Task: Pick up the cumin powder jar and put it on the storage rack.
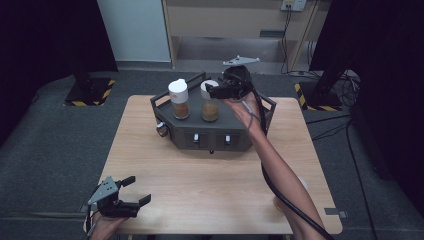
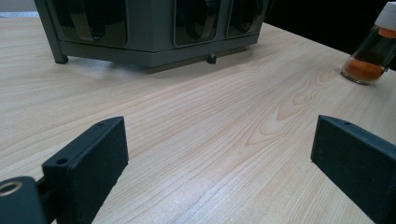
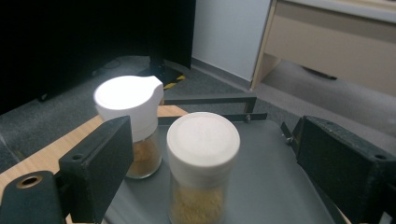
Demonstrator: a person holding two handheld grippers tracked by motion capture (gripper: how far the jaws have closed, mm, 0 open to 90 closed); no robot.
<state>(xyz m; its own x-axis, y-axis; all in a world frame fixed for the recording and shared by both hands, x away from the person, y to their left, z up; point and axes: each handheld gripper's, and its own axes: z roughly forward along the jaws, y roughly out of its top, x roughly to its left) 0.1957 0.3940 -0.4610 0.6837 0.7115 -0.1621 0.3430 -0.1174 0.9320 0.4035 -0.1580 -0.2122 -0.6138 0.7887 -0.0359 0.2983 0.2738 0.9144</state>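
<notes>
Two glass spice jars stand on top of a dark grey rack (image 1: 210,140) at the table's far side. The left jar (image 1: 179,100) has a white flip cap (image 3: 128,105) and brown powder. The right jar (image 1: 210,102) has a round white lid (image 3: 203,140) and yellowish powder. My right gripper (image 1: 212,91) hovers open at the right jar's lid; in the right gripper view (image 3: 212,135) its jaws stand wide on either side without touching it. My left gripper (image 1: 139,189) rests open over the table's near left corner (image 2: 219,135), with nothing between its jaws.
A third jar of orange powder (image 2: 369,51) stands on the wooden table (image 1: 200,180), off to the right in the left gripper view. The rack's top tray (image 3: 271,186) has a low rail around it. A black cable trails along the right forearm.
</notes>
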